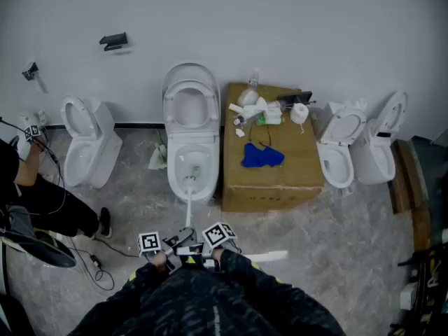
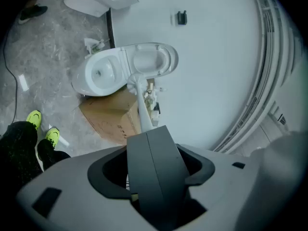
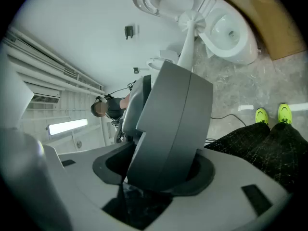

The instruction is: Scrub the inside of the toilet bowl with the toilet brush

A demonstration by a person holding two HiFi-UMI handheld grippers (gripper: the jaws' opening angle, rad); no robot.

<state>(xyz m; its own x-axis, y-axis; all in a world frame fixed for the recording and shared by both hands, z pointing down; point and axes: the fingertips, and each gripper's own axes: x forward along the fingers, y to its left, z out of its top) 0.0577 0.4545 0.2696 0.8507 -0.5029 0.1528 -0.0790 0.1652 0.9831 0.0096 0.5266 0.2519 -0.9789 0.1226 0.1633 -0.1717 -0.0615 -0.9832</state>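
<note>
Head view: toilet brush head in toilet bowl; left gripper, right gripper fingers apparently both clamped on handle.

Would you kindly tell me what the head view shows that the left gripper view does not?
Only the head view shows the blue cloth on the cardboard box and two toilets at right. Only the left gripper view shows the left tongs shut on the toilet brush, and overhead pipes. Both show that brush reaching the middle toilet.

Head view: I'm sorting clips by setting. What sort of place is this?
Likely a mock-up test room, not a bathroom: several toilets along one wall, a cardboard box between them, cables on the floor.
</note>
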